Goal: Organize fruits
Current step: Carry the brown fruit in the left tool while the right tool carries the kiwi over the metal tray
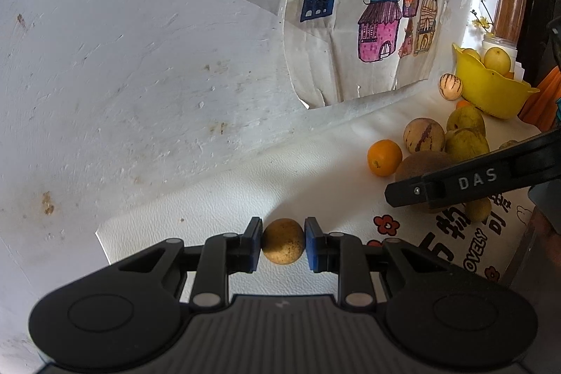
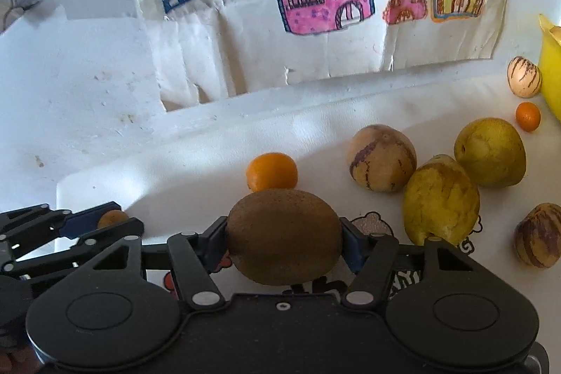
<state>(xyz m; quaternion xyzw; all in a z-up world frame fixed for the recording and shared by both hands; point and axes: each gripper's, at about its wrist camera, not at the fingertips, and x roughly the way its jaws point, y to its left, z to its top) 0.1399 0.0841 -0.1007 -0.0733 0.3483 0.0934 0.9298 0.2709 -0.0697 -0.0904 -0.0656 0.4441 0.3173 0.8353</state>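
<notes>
Pinching a small brown-speckled round fruit (image 1: 283, 241) in the left gripper (image 1: 283, 242), clamping a kiwi (image 2: 284, 236) in the right gripper (image 2: 284, 239)

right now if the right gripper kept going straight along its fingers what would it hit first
The right gripper is already shut on the kiwi. Beyond it, the orange sits right behind, so probably that first, though depth is hard to judge.

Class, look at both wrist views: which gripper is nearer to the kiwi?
Right. The right gripper has the kiwi between its fingers, while the left gripper, off to its left, is shut on a small brown fruit.
</notes>
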